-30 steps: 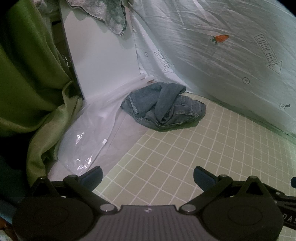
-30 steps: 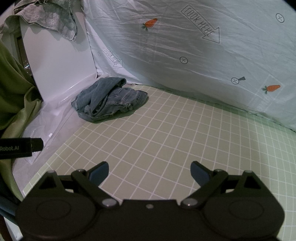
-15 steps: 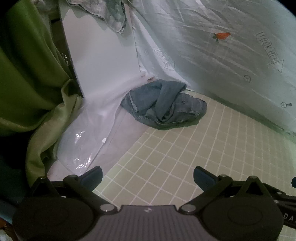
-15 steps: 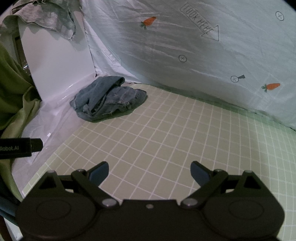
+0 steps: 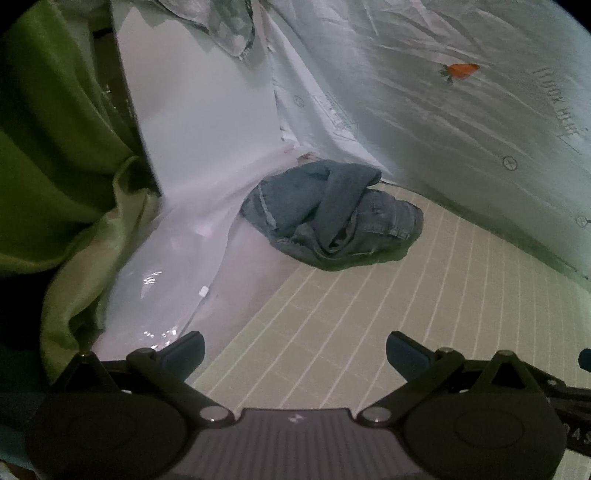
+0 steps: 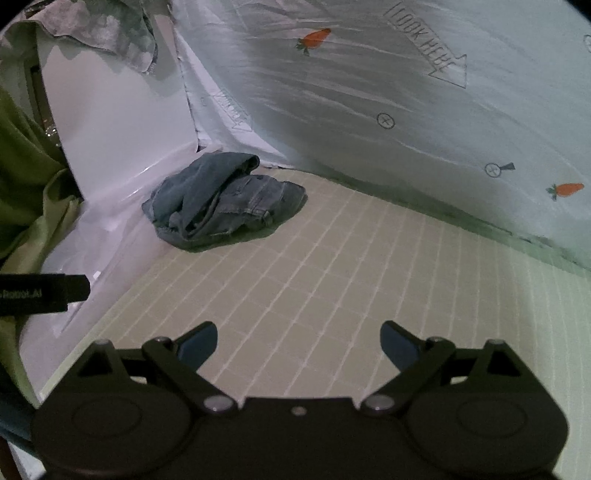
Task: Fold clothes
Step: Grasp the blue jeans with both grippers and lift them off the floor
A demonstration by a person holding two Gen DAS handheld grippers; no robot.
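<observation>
1. Item: denim garment [image 5: 332, 218], blue, prob. jeans or shorts; lay in a crumpled heap, legs bunched over each other, no neat fold visible. Seen at approx 12 o'clock in left wrist view, approx 11 o'clock in right wrist view [image 6: 225, 199]
2. Location of item: far corner of the grid-pattern mat [image 5: 424, 306], one edge overlapping the clear plastic sheet [image 5: 177, 266], near the base of the white board [image 5: 199, 110] and the printed backdrop sheet [image 6: 406, 110]
3. Left gripper [image 5: 295, 349]: jaws spread wide, nothing between them; hung over the near mat edge at 6 o'clock, well apart from the garment
4. Right gripper [image 6: 299, 338]: jaws likewise spread wide & empty, over bare mat at 6 o'clock, well apart from the garment
5. Other: green curtain fabric [image 5: 55, 166] at 9 o'clock; patterned grey cloth [image 6: 107, 29] draped over top of the board at 11 o'clock, not touched; carrot print [image 6: 314, 37] on the backdrop
6. Task status (judgement): folding not begun. Nothing grasped, garment not spread flat
7. Remaining (judgement): reach garment w/ both tools, pull it onto open mat, flatten, then make the folds. Whole job appeared left to do
</observation>
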